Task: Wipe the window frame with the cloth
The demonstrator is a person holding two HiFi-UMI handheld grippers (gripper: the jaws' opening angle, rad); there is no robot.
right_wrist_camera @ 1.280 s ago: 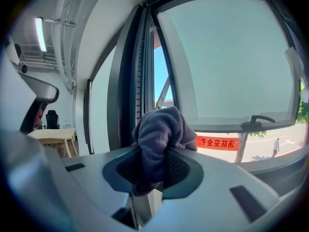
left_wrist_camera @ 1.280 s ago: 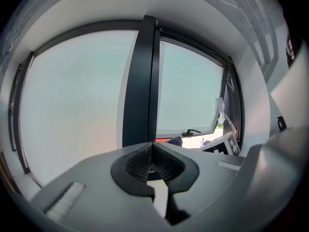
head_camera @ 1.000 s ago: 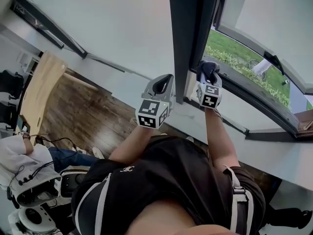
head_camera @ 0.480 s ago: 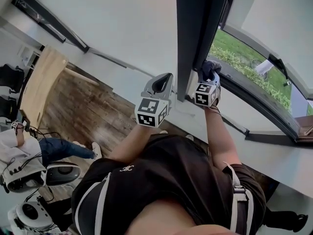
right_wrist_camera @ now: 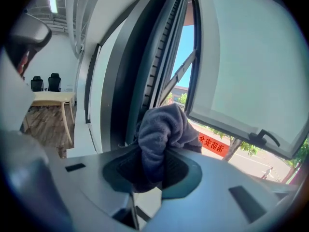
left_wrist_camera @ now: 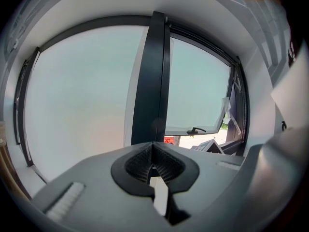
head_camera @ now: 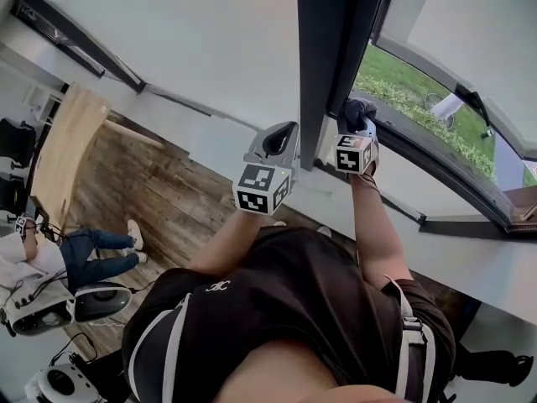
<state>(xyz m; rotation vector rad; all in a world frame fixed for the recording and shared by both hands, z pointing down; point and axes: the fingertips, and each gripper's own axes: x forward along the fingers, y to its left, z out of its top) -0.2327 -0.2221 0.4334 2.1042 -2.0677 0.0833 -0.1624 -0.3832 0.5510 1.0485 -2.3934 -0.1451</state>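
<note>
A dark grey cloth (right_wrist_camera: 161, 134) bunches out of my right gripper (right_wrist_camera: 153, 166), whose jaws are shut on it. In the head view the cloth (head_camera: 359, 111) presses against the dark window frame (head_camera: 323, 65) near the sill, with the right gripper (head_camera: 356, 133) just below it. The frame's vertical post (right_wrist_camera: 140, 76) rises directly beside the cloth in the right gripper view. My left gripper (head_camera: 279, 141) hangs left of the post, jaws shut and empty (left_wrist_camera: 152, 149); the post (left_wrist_camera: 152, 76) stands ahead of it.
The window sash (right_wrist_camera: 241, 66) is swung open outward with a black handle (right_wrist_camera: 263, 138); grass (head_camera: 403, 107) lies outside. A white sill (head_camera: 419, 200) runs along below the frame. A wooden table (head_camera: 67, 149) and a seated person (head_camera: 50, 259) are on the floor at the left.
The right gripper with the cloth has slid slightly up along the frame. The left gripper has barely moved. The person on the floor has shifted their legs.
</note>
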